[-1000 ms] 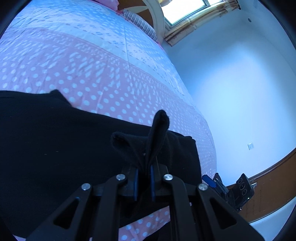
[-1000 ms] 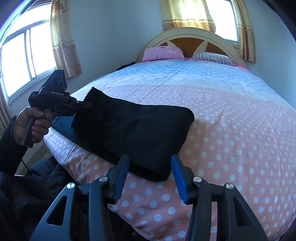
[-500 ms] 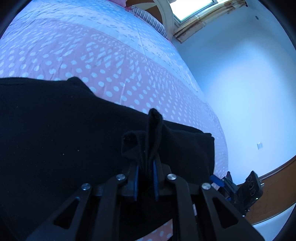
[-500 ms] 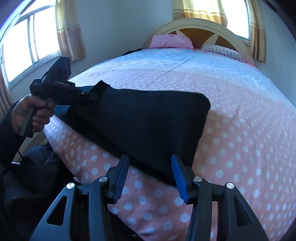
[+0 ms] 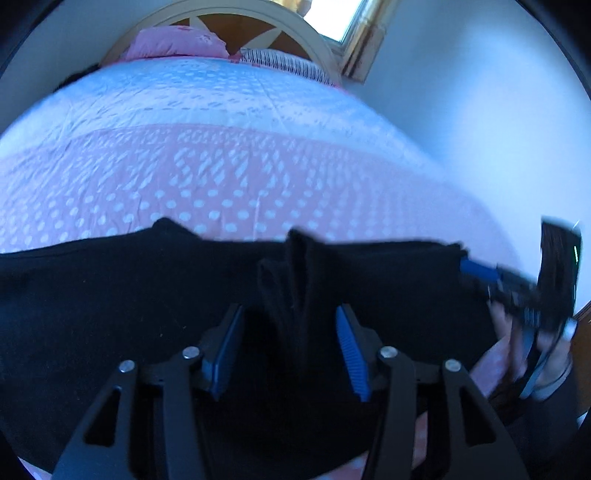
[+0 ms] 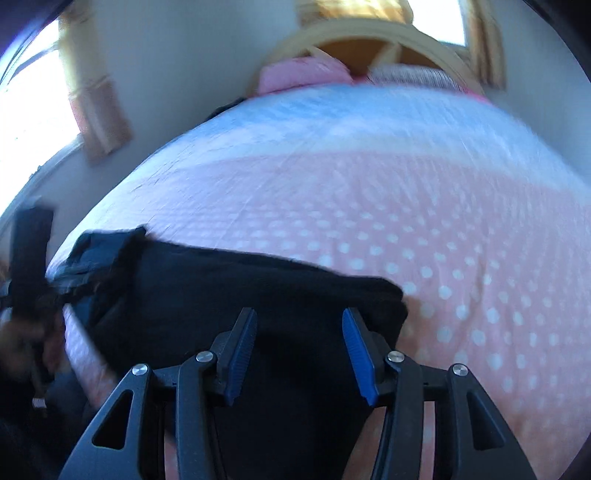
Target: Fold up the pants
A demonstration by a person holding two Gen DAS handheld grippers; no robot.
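Observation:
The black pants (image 5: 110, 314) lie folded across the near edge of the bed. A bunched ridge of their cloth (image 5: 295, 280) stands up between the fingers of my left gripper (image 5: 288, 350), which is open and not pinching it. My right gripper (image 6: 300, 354) is open too, low over the right end of the pants (image 6: 258, 295), with black cloth showing between its blue pads (image 6: 240, 350). In the left wrist view the right gripper (image 5: 495, 277) appears blurred at the pants' right end, held by a hand (image 5: 554, 343).
The pink and blue dotted quilt (image 5: 221, 155) covers the bed up to a pink pillow (image 5: 173, 42) and a wooden headboard (image 5: 236, 18). A dark blue garment (image 6: 99, 247) lies under the pants' left end. Windows with curtains stand left and behind the bed.
My left gripper has opened and let go of the pinched fold, which stays bunched. Both views have swung toward the headboard, and the right gripper has come down over the pants.

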